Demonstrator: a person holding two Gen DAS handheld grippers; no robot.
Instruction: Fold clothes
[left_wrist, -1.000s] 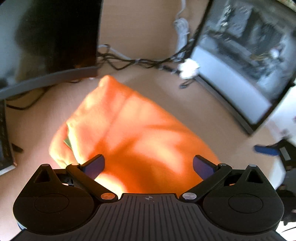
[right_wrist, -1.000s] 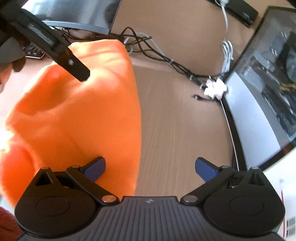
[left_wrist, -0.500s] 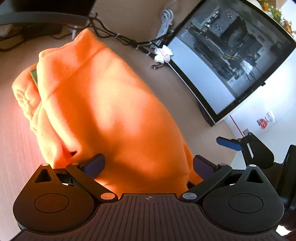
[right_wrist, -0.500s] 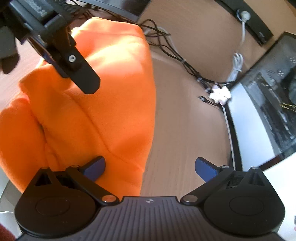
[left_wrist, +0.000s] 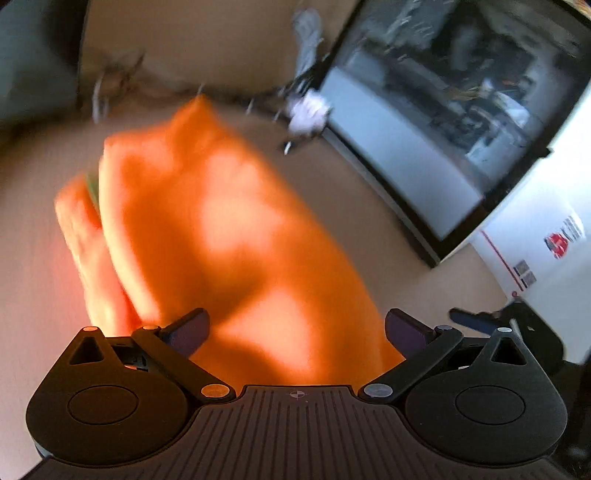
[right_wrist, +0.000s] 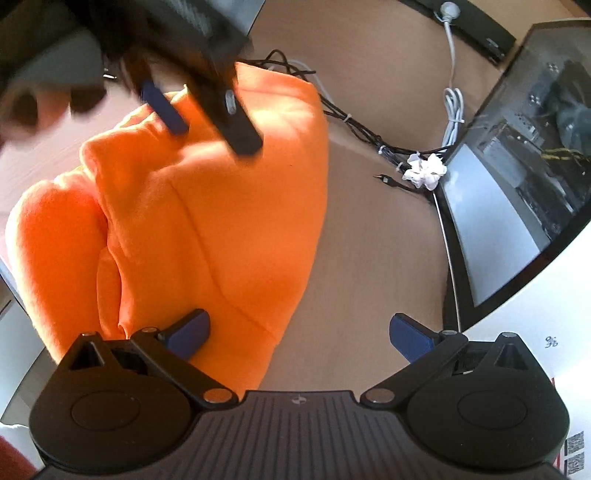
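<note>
**Orange on tan, black and blue at the edges**

The folded garment (right_wrist: 207, 221) is a plain, bright orange with no print; a thin green sliver (left_wrist: 92, 188) shows at its folded edge. The tabletop (right_wrist: 369, 258) is tan with a faint wood grain. Both the left gripper (left_wrist: 297, 328) and the right gripper (right_wrist: 299, 332) are matte black with dark blue pads. The cables (right_wrist: 351, 125) are black, one white. The monitor (right_wrist: 517, 177) has a black frame. A white tie (right_wrist: 424, 171) sits among the cables.

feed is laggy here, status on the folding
Both hand-held grippers open, holding nothing. Orange garment folded on desk. Cables lie just beyond it.
</note>
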